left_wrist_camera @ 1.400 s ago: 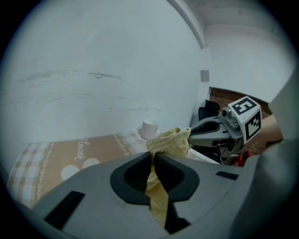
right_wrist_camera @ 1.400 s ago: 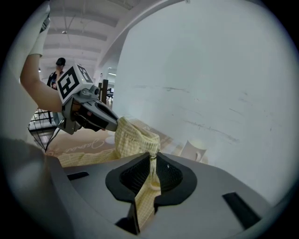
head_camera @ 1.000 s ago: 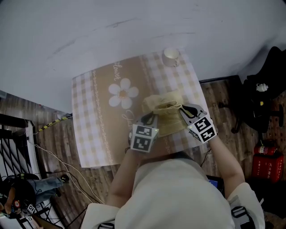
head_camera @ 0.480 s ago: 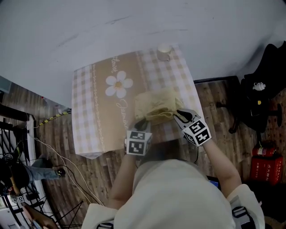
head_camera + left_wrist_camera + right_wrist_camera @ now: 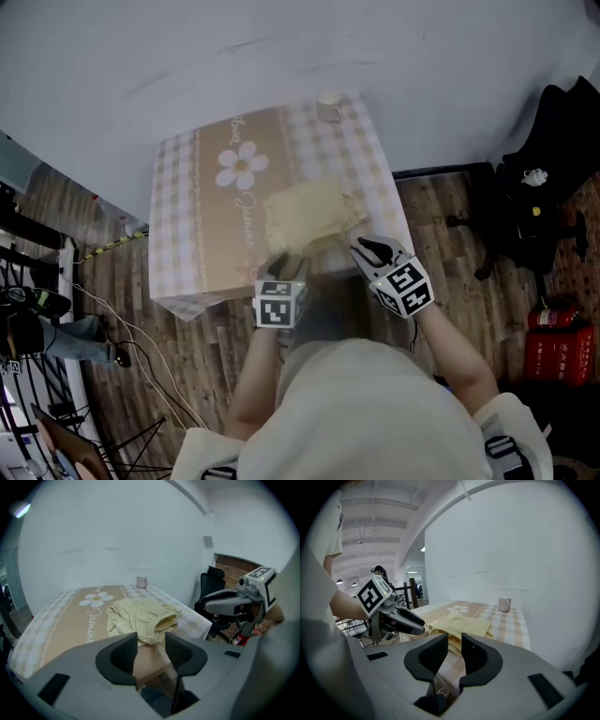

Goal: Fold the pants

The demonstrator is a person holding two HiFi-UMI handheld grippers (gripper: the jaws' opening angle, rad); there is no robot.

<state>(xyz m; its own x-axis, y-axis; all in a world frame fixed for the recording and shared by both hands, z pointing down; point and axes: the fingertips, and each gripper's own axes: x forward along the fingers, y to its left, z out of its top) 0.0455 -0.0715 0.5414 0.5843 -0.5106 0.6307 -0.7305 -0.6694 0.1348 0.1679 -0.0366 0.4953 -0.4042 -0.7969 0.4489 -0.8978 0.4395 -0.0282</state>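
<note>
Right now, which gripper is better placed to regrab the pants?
Left, marginally. Both pairs of jaws have just been opening, nothing between them. The left gripper has the wider gap, with the pants bunched right beyond it; the right gripper has a narrow one.

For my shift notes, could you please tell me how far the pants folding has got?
Done: the pants lie in a compact, slightly rumpled bundle on the table. In hand: nothing; the left claw and right claw have just been opening, both empty, short of them. Left: perhaps a final tidy.
</note>
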